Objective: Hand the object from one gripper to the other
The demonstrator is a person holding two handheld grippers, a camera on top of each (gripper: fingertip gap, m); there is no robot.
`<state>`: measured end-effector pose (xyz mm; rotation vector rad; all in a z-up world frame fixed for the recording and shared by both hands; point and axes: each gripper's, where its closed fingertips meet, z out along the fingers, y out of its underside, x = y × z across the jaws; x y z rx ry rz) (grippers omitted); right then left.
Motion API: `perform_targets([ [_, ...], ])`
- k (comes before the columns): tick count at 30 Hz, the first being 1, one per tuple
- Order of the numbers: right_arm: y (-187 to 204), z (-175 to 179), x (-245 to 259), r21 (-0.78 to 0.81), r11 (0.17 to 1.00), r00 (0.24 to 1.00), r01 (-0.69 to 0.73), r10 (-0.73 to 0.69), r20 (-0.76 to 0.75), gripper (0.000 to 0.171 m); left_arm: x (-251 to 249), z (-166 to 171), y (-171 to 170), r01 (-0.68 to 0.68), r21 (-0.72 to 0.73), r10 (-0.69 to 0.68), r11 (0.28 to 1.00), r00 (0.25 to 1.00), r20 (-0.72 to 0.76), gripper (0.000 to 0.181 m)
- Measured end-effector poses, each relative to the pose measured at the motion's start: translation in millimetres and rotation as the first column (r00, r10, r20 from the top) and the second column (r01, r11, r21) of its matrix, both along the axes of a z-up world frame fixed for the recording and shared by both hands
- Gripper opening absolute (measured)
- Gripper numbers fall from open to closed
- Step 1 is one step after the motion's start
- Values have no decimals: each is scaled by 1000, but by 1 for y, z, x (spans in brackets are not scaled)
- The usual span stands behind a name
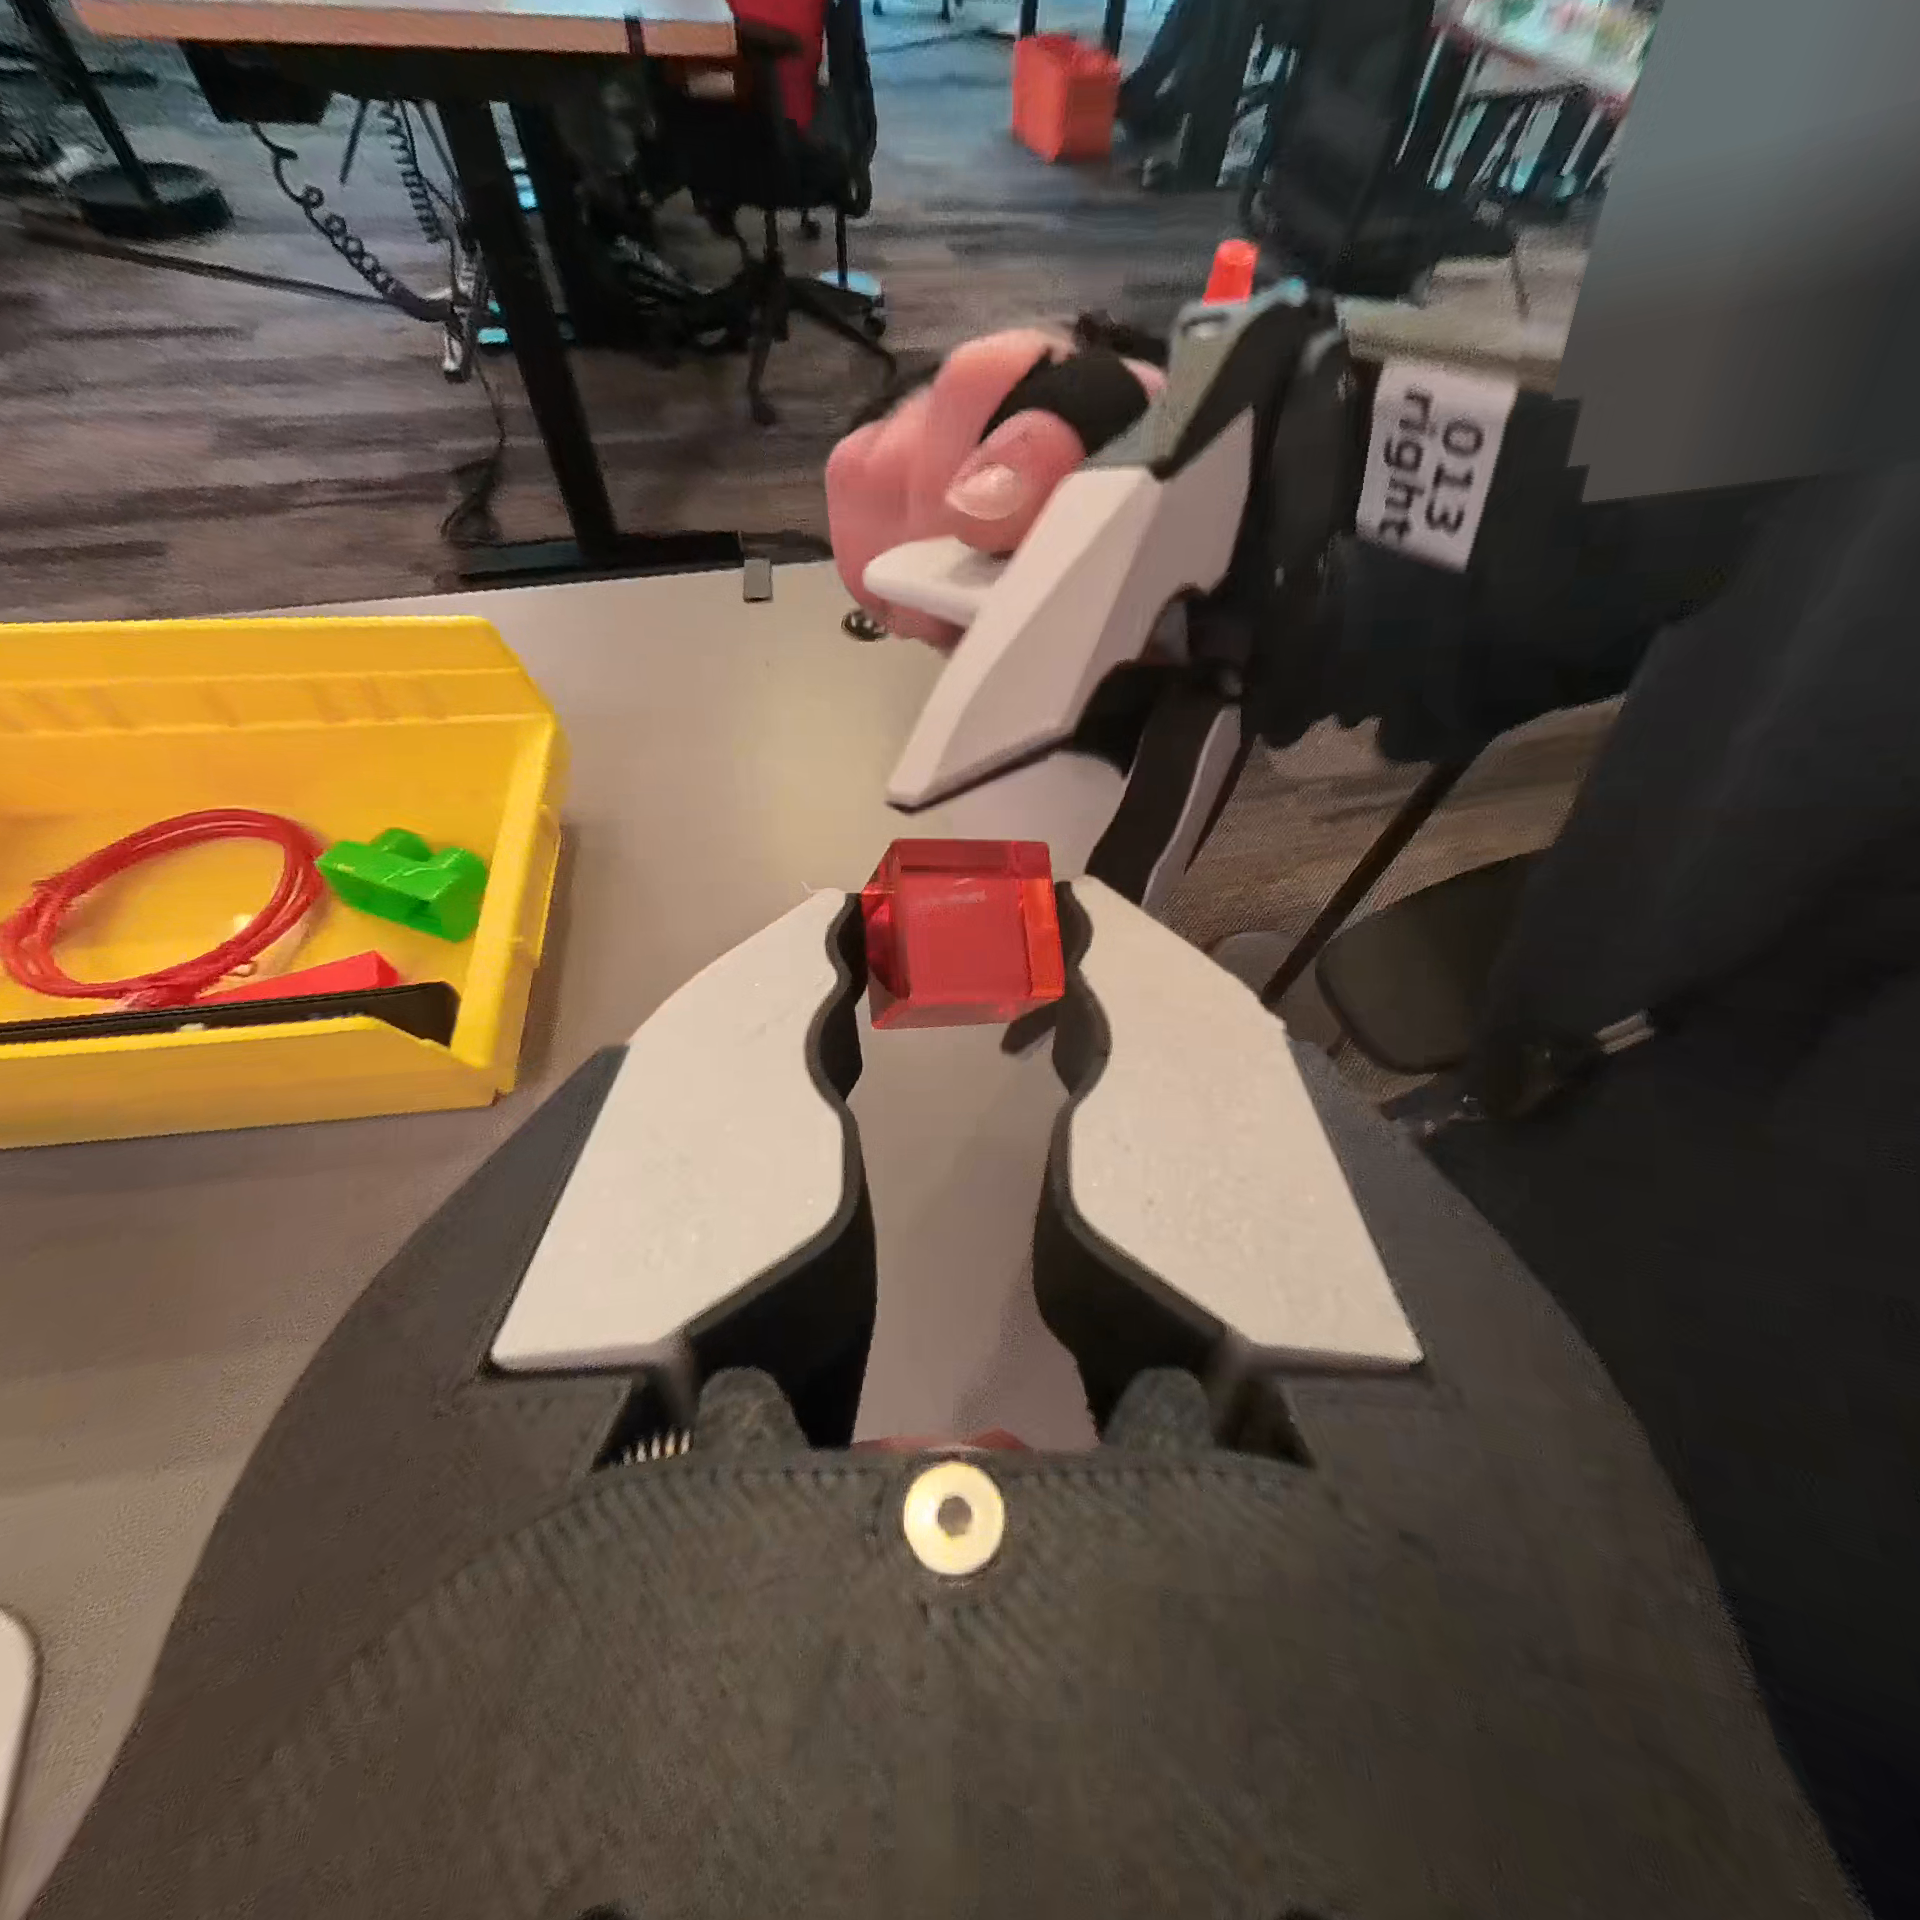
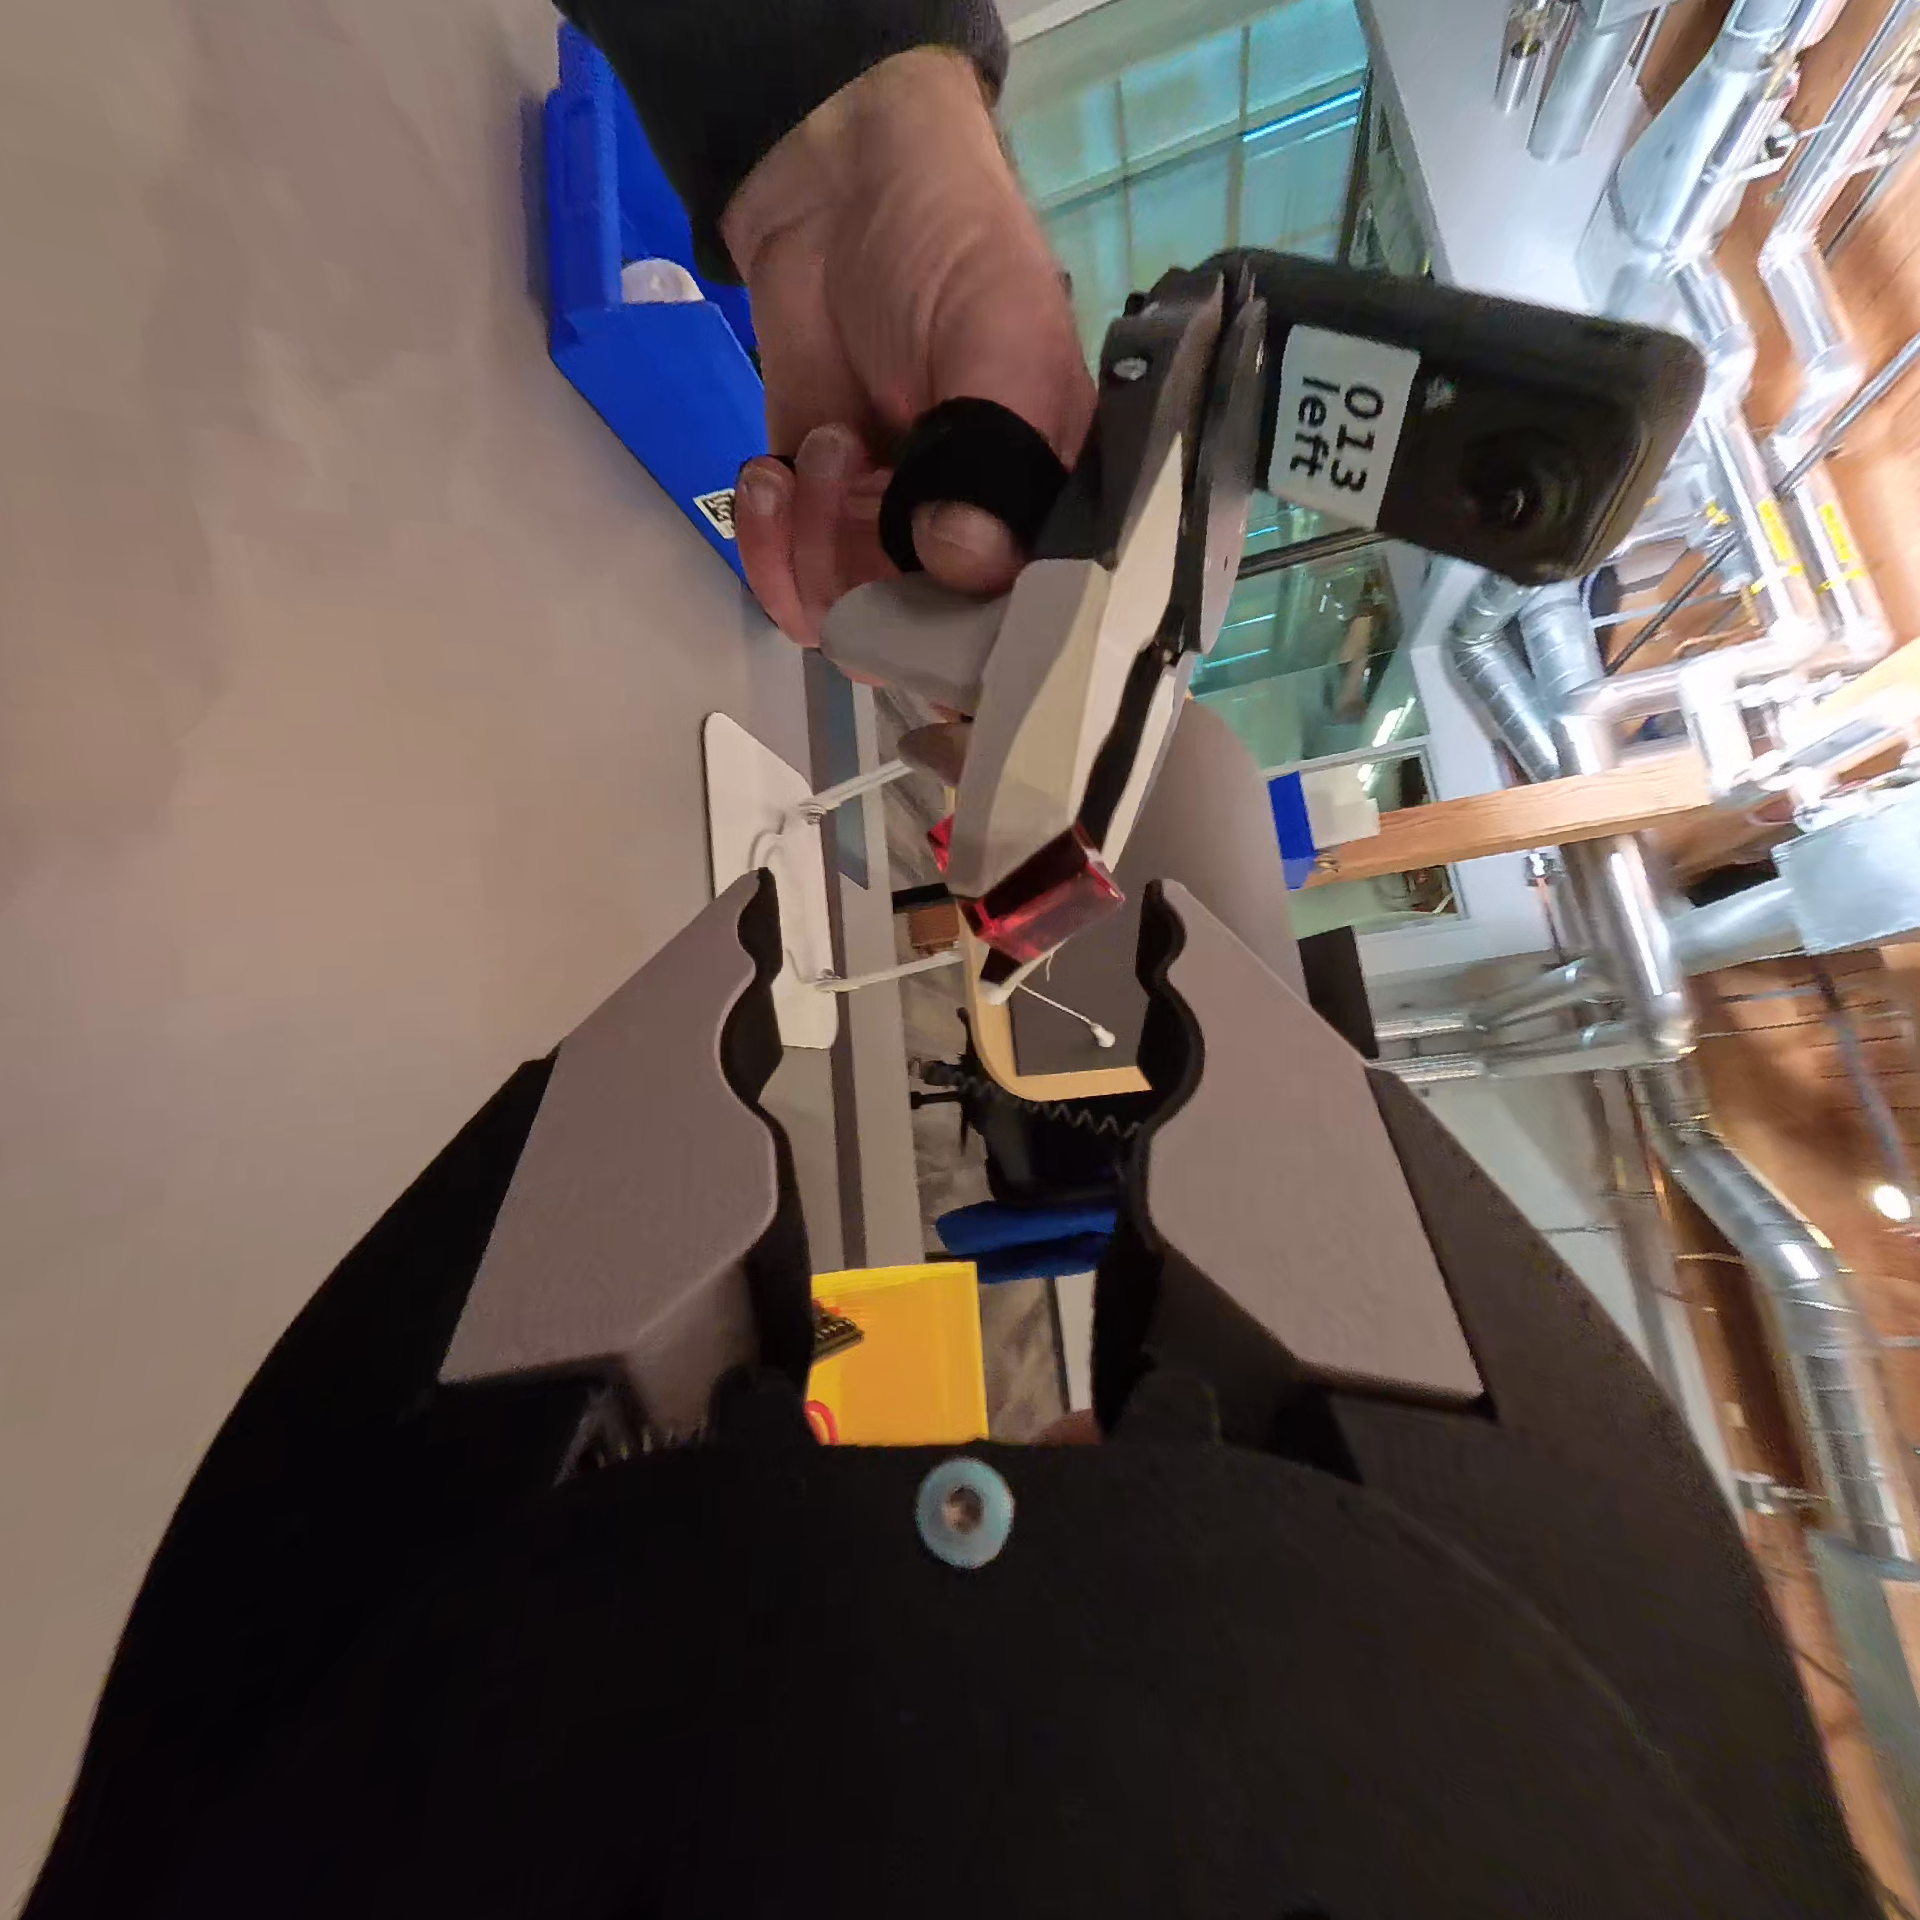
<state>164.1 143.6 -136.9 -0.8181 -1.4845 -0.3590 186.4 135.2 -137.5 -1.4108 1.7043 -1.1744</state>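
My left gripper (image 1: 961, 920) is shut on a clear red cube (image 1: 966, 935), held between its fingertips above the grey table (image 1: 727, 727). The right gripper (image 1: 935, 779) hangs just beyond the cube in the left wrist view, held by a hand. In the right wrist view, rolled sideways, my right gripper (image 2: 956, 904) is open and empty. The red cube (image 2: 1039, 909) sits in the left gripper's tips (image 2: 1023, 821), just ahead of and between my right fingertips, not touching them.
A yellow bin (image 1: 499, 790) at the left holds a red wire coil (image 1: 156, 904), a green block (image 1: 410, 878) and a red piece. A blue bin (image 2: 644, 343) and a white pad (image 2: 769, 831) lie on the table. The table edge and a dark chair (image 1: 1714, 883) are at the right.
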Motion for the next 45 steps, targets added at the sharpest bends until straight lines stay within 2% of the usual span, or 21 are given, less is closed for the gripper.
perform_targets([
  [6, 3, -2, -5, 23, 1000, 999, -1, 0, 34, 57, 3, -3, -10, 87, -131, -88, 988, 996, -1, 33],
  [15, -1, -13, -10, -59, 998, 996, -35, 40, 80, 32, 7, -18, -16, 110, -145, -118, 983, 992, -42, 33],
  [30, -8, -11, -8, -59, 998, 993, -29, 35, 110, 28, 8, -17, -23, 148, -208, -154, 967, 988, -11, 32],
  [39, -12, -8, -8, -33, 999, 991, -31, 35, 128, 27, 5, -13, -32, 206, -297, -216, 932, 976, -3, 33],
  [45, -4, -8, 1, -58, 998, 994, 5, 1, 106, 26, 1, -13, -23, 171, -302, -180, 938, 984, -2, 40],
])
